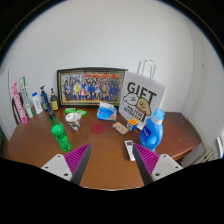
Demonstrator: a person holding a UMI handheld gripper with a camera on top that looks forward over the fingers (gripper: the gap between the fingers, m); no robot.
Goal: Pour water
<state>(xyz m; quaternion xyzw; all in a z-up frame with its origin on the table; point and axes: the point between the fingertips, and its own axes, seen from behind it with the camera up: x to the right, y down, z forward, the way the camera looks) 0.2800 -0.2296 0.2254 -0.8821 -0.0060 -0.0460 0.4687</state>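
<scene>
My gripper (113,160) is open and empty, low over a brown wooden table (105,170), with its magenta pads (78,158) wide apart. A blue jug-like bottle (153,128) stands beyond the right finger. A clear cup (73,118) stands further back, left of centre, beside a small green object (55,117). A green ribbed bottle-like thing (62,138) is just beyond the left finger. A red round item (98,127) lies flat near the table's middle.
A small white device (129,150) lies just ahead of the right finger. A white "GIFT" paper bag (140,97) and a framed photo (90,87) stand against the back wall. Small bottles (45,100) and packaged items (17,100) line the back left.
</scene>
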